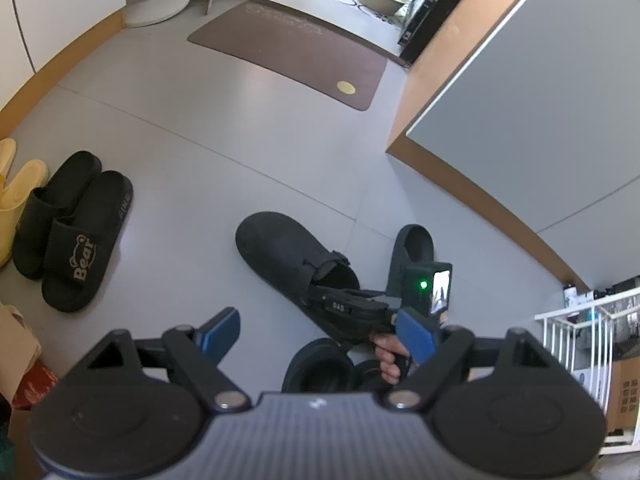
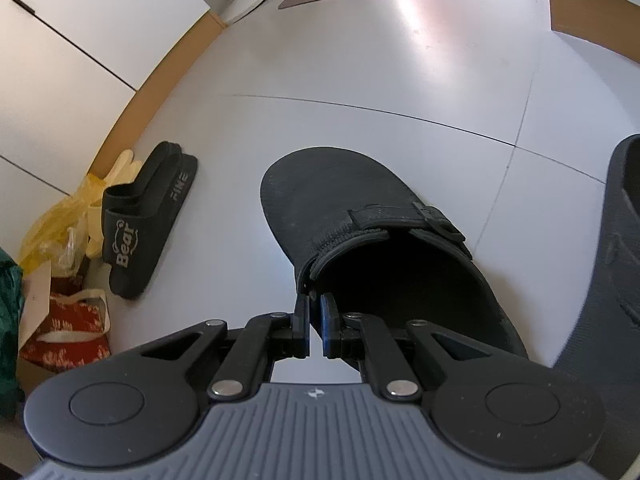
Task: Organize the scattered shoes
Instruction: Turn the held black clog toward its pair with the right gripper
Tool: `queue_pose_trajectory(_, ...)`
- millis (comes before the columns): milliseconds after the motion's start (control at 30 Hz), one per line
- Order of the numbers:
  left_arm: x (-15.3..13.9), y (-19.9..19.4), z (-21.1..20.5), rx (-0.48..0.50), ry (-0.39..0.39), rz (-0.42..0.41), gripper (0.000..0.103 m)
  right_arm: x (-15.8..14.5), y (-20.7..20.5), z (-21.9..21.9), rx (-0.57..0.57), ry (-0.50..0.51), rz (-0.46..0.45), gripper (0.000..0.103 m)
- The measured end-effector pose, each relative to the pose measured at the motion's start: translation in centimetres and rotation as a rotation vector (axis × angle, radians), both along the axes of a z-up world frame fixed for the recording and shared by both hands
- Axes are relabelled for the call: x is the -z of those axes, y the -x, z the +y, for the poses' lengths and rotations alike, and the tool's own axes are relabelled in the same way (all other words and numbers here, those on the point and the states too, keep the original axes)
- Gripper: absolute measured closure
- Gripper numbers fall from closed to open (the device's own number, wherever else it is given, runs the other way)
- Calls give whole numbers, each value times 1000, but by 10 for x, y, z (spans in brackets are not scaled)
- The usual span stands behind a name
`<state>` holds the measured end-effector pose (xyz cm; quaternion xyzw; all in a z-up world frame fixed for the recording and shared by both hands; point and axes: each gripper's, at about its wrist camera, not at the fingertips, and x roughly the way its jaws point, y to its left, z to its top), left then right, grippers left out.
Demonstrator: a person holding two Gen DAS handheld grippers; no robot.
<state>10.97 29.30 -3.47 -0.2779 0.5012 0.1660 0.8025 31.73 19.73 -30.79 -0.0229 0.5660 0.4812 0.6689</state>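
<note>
Nearest the lens in the right wrist view, the right gripper (image 2: 315,322) is pinched on the collar edge of a black clog (image 2: 360,220), jaws nearly pressed together with only the thin rim between them. Left of it on the grey floor (image 2: 360,60), a pair of black Bear slides (image 2: 136,224) already sits aligned along the wall beside yellow slippers (image 1: 16,196). The left gripper (image 1: 320,330) hangs spread wide and empty above the floor. Centre, the clog lies toe-outward; to its right a second black clog (image 2: 616,280) lies just beside it. Judgement: the step in hand is carrying the gripped clog into the row. Recommended: keep the pinch firm on the thin rim, lift the toe clear before turning, set it parallel to the slides, then fetch its mate.
</note>
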Motion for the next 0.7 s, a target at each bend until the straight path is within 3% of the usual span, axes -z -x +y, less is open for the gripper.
queue_pose_trajectory(167,0,-2,-2,9,5,2,16,-6,-9,-12,67,-37,56,86)
queue_pose_trajectory(233,-1,-2,-2,7,4,0,16,-7,-15,-17,138,-57,79,62)
queue_pose_trajectory(400,-1,0,0,3,8,-2,16,1,-24,-22,319,-65,146,61)
queue_pose_trajectory(567,-2,2,0,6,8,-6,16,6,-15,-8,325,-39,109,63)
queue_pose_trajectory(700,-1,3,3,-7,9,1,16,10,-8,4,305,-27,83,73)
